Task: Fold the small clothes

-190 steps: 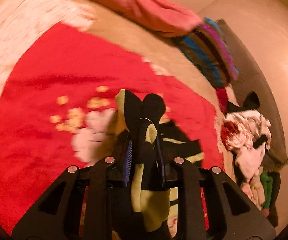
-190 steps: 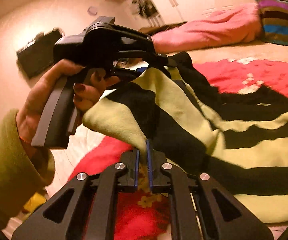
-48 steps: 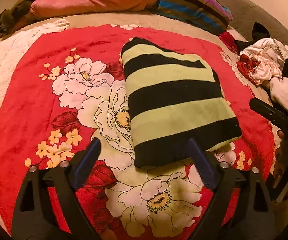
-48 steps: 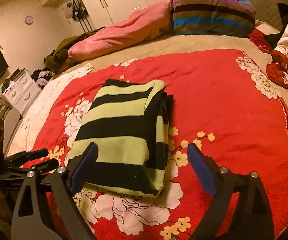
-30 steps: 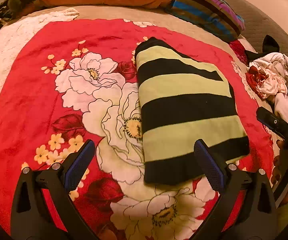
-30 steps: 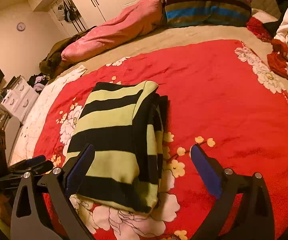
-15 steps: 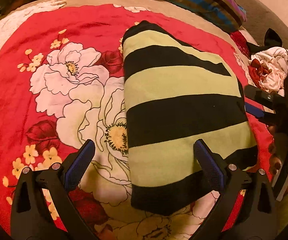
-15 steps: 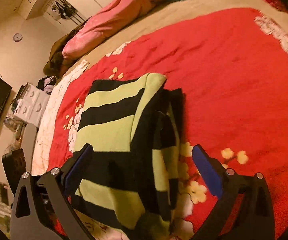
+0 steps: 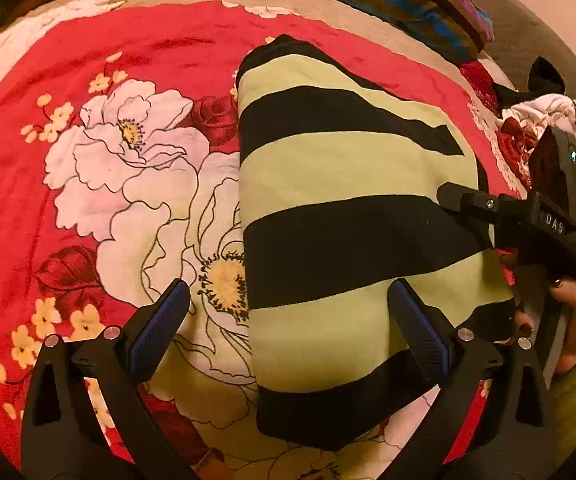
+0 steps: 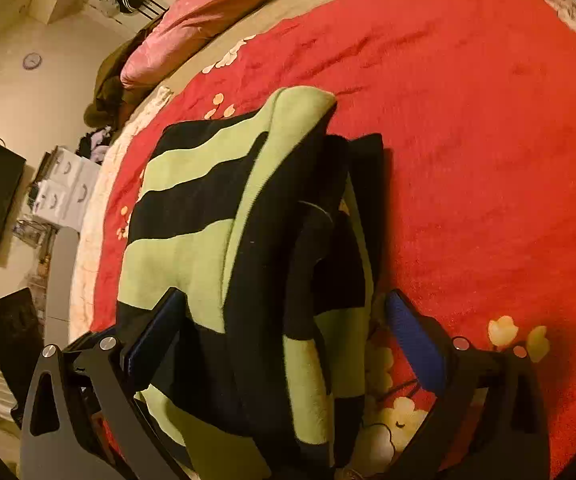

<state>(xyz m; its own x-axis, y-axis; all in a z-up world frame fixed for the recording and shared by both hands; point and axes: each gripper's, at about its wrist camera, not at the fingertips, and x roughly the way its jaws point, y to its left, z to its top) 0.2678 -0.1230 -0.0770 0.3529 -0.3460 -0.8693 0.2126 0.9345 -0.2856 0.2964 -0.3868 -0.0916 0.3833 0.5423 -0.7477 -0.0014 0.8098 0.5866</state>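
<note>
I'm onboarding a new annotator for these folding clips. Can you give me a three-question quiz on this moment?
1. True or false: the left gripper is open, with nothing pinched between its blue pads.
2. Multiple choice: the folded striped garment lies on (A) a bare wooden floor, (B) a red floral blanket, (C) a white plastic table.
3. Fill in: the garment's stripes are black and ____.

Key
1. True. Both it and the right gripper are spread wide around edges of the garment.
2. B. In the left wrist view the blanket's big white flowers sit just left of the garment.
3. Yellow-green.
</note>
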